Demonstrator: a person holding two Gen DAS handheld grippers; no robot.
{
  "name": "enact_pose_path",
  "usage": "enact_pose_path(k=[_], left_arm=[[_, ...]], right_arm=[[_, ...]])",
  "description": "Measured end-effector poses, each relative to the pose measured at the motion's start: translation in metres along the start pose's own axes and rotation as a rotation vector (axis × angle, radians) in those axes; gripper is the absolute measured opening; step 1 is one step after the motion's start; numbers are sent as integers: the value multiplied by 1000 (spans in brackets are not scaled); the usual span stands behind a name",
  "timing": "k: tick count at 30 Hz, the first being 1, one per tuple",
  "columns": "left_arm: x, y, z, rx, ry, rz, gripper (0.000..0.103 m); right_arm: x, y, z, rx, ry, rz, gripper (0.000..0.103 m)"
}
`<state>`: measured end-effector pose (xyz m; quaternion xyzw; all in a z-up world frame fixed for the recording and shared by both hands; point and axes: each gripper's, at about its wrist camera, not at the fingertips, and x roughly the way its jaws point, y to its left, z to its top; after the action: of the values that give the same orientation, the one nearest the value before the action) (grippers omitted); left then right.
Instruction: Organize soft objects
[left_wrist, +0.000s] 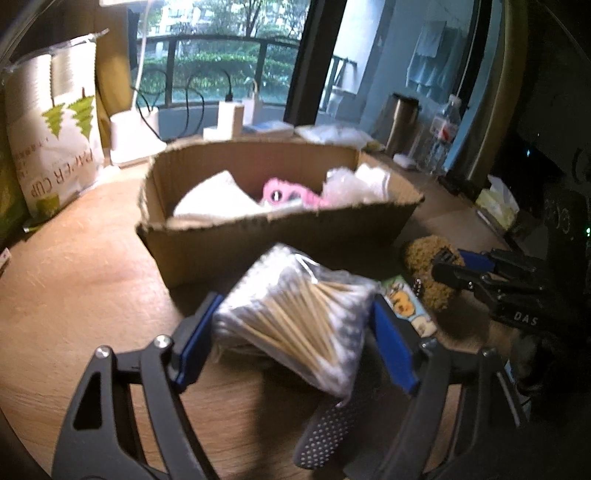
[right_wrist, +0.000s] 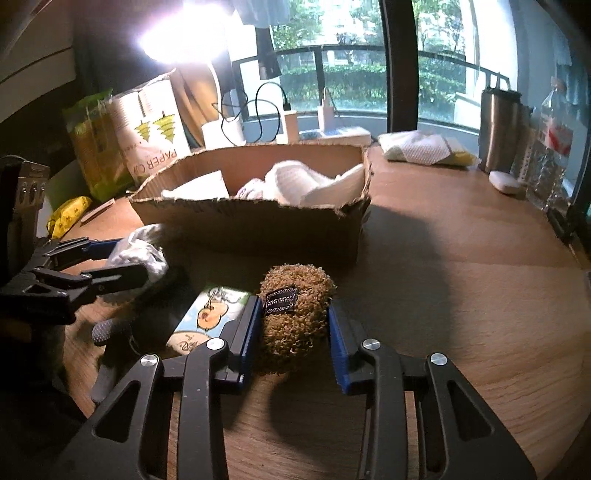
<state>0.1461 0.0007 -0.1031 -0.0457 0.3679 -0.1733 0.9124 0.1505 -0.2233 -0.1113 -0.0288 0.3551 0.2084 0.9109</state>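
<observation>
A clear bag of cotton swabs (left_wrist: 295, 317) sits between the blue pads of my left gripper (left_wrist: 295, 321), which press on both its sides just above the wooden table. My right gripper (right_wrist: 293, 317) is shut on a brown fuzzy soft item (right_wrist: 295, 314) with a black label, which rests on the table. Each gripper appears in the other's view: the right one (left_wrist: 454, 264) on the brown item (left_wrist: 421, 258), the left one (right_wrist: 129, 258) with the bag (right_wrist: 140, 251). Behind both stands an open cardboard box (left_wrist: 280, 225) (right_wrist: 240, 218) holding white cloths and a pink plush (left_wrist: 280, 192).
A cartoon-printed card (right_wrist: 210, 314) and a dark dotted fabric piece (left_wrist: 328, 432) lie between the grippers. A paper cup pack (left_wrist: 55, 129) stands at the left. A steel tumbler (right_wrist: 498, 129), a water bottle (right_wrist: 550, 147) and a white cloth pack (right_wrist: 417, 147) are at the back right.
</observation>
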Motion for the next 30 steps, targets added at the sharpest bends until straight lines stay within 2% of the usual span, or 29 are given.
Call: enact_pose_path(k=[20,30], left_arm=[[-43,17,35,27,-168,42,80],[-58,23,52,20,-253,50,80]], right_arm=[[-24,14,36,-70,-118,-14,36],[-24,28,53,-111,-154,-2,36]])
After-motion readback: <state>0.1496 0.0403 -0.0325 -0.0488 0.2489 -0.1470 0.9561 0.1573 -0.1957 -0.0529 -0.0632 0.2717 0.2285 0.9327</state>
